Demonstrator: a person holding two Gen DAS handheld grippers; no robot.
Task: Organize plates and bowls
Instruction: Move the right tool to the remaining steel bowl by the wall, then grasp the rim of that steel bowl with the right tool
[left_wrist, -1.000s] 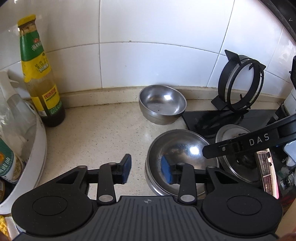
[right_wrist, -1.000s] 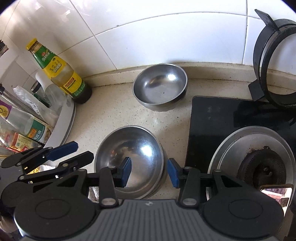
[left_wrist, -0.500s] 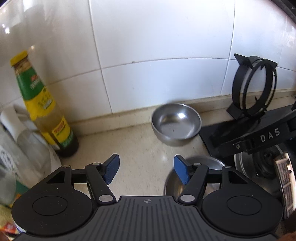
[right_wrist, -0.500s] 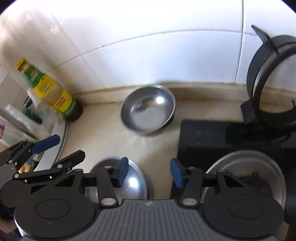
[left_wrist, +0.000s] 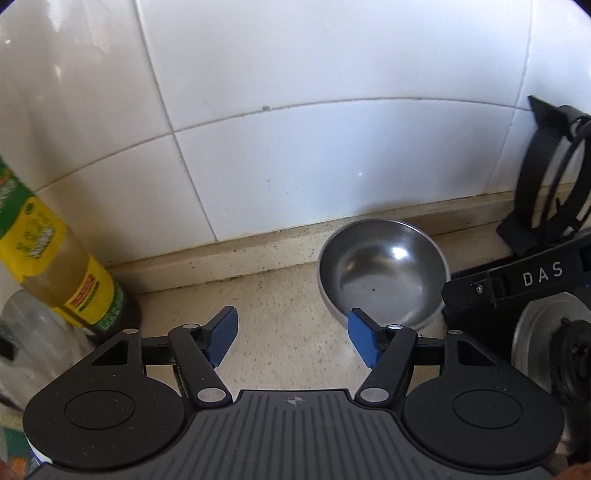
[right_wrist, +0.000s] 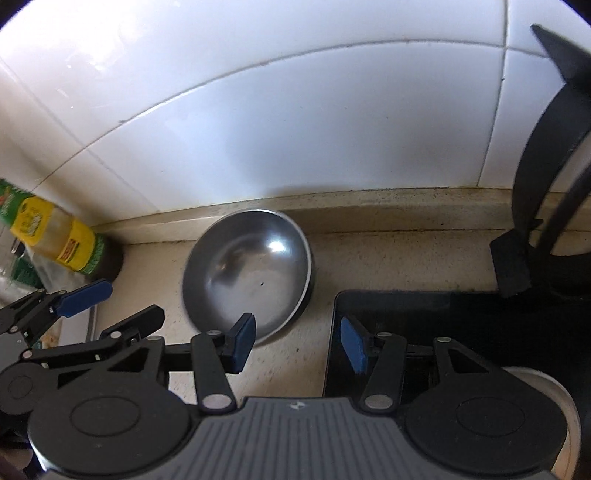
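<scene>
Steel bowl sits upright on the speckled worktop, against the ledge under the white wall tiles. Left tool: blue pads spread apart, nothing between them, bowl just past the right pad. Right tool: pads apart, empty, left pad over the bowl's near rim. Sauce bottle stands to the left. Black hob lies right of the bowl, pan ring leaning on the wall.

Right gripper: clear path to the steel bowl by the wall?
Probably yes. The right gripper is open and empty, the steel bowl sits just ahead-left on the counter, nothing between them.
</scene>
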